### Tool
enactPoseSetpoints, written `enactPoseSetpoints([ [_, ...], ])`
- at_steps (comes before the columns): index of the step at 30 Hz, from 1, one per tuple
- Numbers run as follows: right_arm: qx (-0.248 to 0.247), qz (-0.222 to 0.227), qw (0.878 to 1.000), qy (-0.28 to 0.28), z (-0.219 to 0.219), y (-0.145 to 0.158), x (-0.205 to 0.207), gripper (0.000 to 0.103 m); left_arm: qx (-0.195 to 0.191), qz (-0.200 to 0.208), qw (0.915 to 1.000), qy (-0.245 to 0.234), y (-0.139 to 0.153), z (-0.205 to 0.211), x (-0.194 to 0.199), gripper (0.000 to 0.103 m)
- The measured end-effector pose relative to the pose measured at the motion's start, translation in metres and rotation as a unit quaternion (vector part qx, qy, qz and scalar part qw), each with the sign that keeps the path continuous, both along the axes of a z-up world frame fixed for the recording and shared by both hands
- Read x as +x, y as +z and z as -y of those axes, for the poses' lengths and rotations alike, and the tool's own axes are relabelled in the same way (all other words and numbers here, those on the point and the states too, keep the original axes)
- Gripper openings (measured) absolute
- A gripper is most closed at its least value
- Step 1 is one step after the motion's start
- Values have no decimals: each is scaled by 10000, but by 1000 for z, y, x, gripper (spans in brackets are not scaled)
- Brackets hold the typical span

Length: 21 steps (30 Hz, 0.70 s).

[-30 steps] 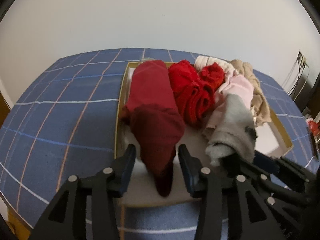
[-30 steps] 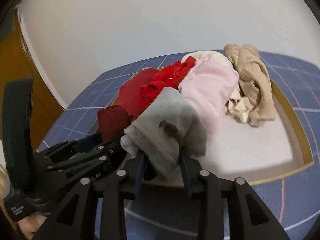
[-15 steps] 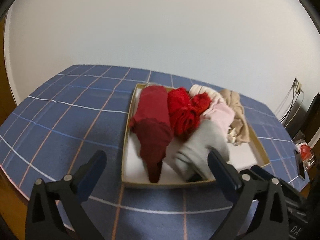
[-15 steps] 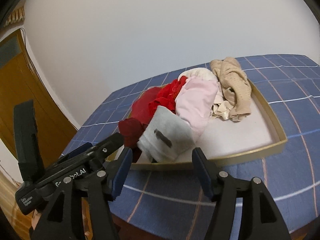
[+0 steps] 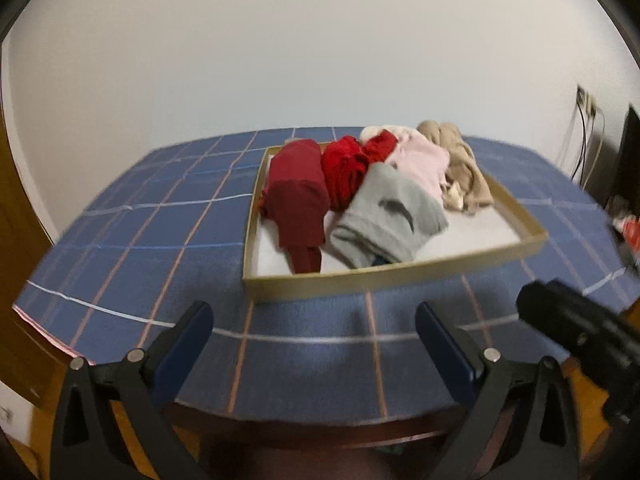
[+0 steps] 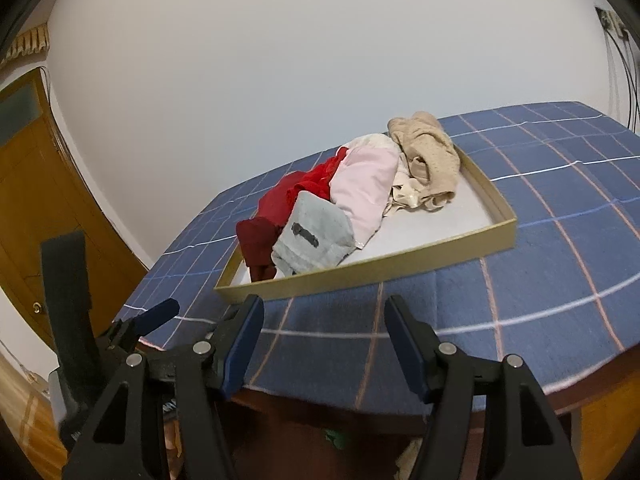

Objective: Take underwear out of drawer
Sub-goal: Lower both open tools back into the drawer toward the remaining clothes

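A shallow tan drawer tray (image 5: 392,276) (image 6: 360,268) lies on the blue checked tablecloth. Inside it lie a dark red piece (image 5: 298,200) (image 6: 256,240), a bright red piece (image 5: 346,168) (image 6: 316,182), a grey piece (image 5: 390,216) (image 6: 314,236), a pink piece (image 5: 422,160) (image 6: 366,188) and a beige piece (image 5: 460,160) (image 6: 430,152). My left gripper (image 5: 314,344) stands wide open over the table's near edge, well short of the tray, with nothing between its fingers. My right gripper (image 6: 324,340) is open and empty too, also short of the tray. The left gripper (image 6: 156,312) shows at the lower left of the right wrist view.
The table (image 5: 132,248) carries a blue cloth with white and orange lines, and its near edge runs just under both grippers. A white wall stands behind. A wooden door (image 6: 36,200) is at the left. Cables (image 5: 588,132) and dark equipment sit at the far right.
Both grippers let go of the dark red and grey pieces, opened, and pulled back from the tray to the table's near edge. The clothes stayed in the tray.
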State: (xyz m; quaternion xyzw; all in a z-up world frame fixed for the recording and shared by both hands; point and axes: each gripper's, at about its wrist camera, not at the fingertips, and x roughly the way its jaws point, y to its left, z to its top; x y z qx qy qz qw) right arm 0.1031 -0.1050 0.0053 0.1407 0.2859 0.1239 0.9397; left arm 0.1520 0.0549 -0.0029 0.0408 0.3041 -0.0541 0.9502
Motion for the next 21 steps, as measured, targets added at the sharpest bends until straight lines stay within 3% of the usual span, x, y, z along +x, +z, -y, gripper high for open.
enactPoseSetpoints([
  [3, -99, 130, 9998, -120, 1, 0, -15, 65, 139, 57, 9999, -70, -3, 7, -12, 103],
  [11, -122, 258, 9990, -341, 12, -11, -47, 65, -115, -20, 9998, -157, -11, 9, -39, 103],
  [21, -86, 236, 9987, -448, 23, -21, -76, 65, -60, 1, 9997, -252, -18, 15, -69, 103],
])
